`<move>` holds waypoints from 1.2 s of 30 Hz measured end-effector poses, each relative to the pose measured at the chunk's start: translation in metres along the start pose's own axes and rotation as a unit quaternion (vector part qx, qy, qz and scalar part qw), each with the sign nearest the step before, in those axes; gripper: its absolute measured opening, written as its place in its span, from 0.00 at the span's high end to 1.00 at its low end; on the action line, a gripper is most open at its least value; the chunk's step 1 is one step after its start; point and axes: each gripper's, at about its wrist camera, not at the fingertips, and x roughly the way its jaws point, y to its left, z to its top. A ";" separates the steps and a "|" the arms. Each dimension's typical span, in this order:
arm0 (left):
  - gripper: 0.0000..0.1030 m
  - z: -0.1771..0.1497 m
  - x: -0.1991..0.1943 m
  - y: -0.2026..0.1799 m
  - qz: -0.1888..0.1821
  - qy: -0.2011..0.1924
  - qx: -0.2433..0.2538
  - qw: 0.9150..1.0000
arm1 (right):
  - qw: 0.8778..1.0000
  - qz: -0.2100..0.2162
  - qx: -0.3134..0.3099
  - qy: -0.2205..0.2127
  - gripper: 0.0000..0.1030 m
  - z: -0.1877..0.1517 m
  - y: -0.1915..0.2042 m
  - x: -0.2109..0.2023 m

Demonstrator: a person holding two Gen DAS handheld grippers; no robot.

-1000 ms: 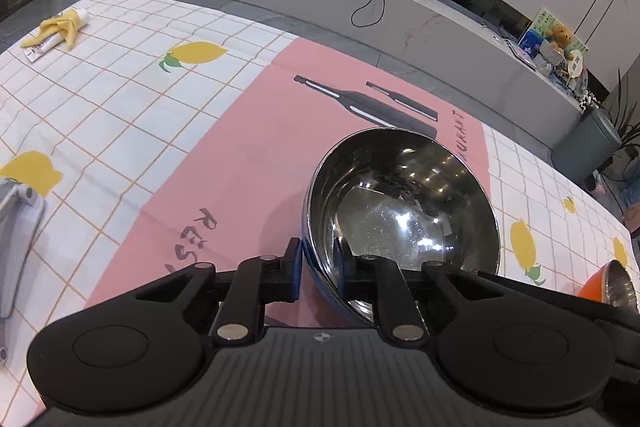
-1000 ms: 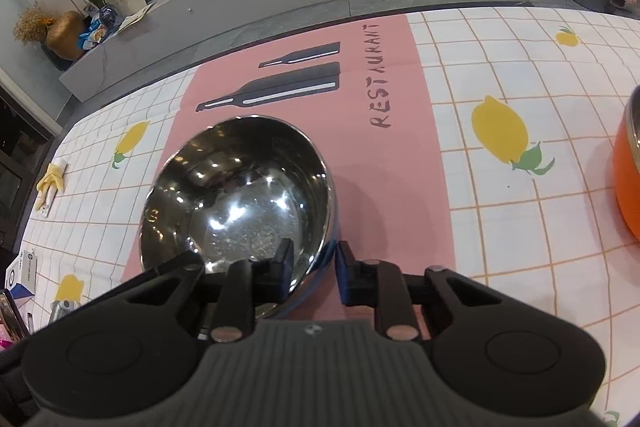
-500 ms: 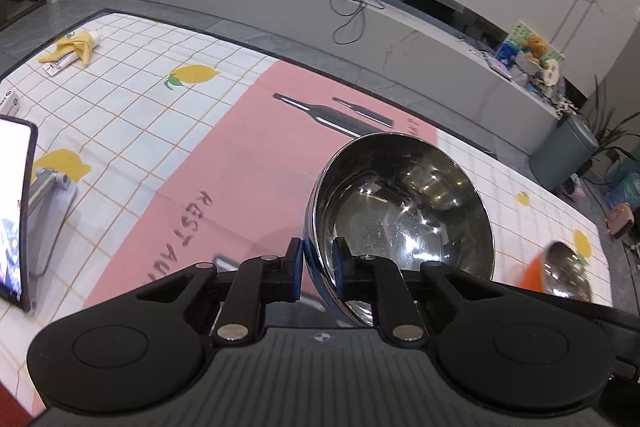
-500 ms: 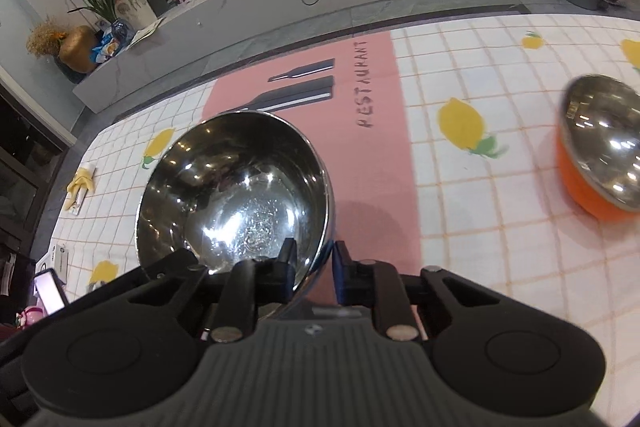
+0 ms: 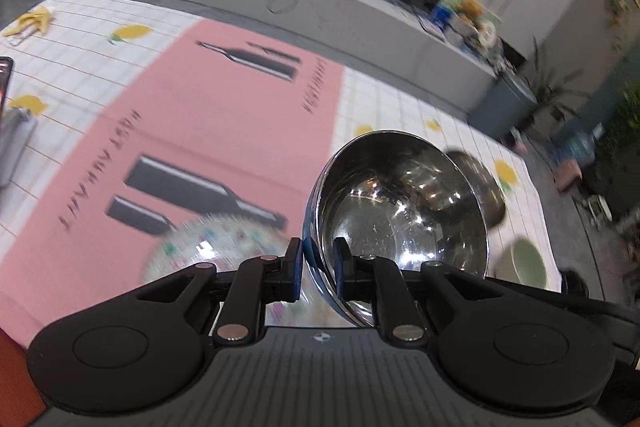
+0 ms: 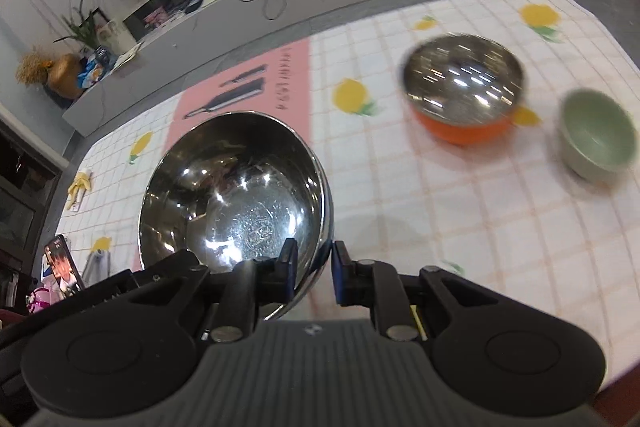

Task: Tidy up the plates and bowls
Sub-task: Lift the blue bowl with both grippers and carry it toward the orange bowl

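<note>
Shiny round steel bowl [image 5: 404,211] hangs pinched by its rim between both nearly closed fingers [image 5: 317,259] [image 6: 313,265]; uneven pulling could let it slip onto the orange-sided steel bowl [image 6: 464,95] ahead

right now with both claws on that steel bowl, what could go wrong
1. The steel bowl hangs by thin rim pinches from the left claw and right claw; uneven pulls could slip it.
2. The orange bowl and green bowl sit ahead; a swing could knock them.
3. A patterned plate lies underneath.

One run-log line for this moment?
held: steel bowl | left gripper: shut on rim | right gripper: shut on rim | ahead: orange bowl, green bowl
</note>
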 end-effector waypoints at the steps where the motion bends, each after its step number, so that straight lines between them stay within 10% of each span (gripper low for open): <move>1: 0.83 -0.005 0.001 -0.004 -0.002 0.005 0.006 1.000 | 1.000 -0.003 0.006 0.002 0.84 -0.004 -0.008 -0.003; 15: 0.83 -0.051 0.036 -0.026 -0.009 0.093 0.016 0.995 | 0.997 -0.032 0.068 0.034 0.85 -0.036 -0.072 -0.003; 36: 0.81 -0.060 0.046 -0.036 0.003 0.102 0.047 0.994 | 0.993 -0.030 0.104 0.035 0.82 -0.044 -0.092 0.012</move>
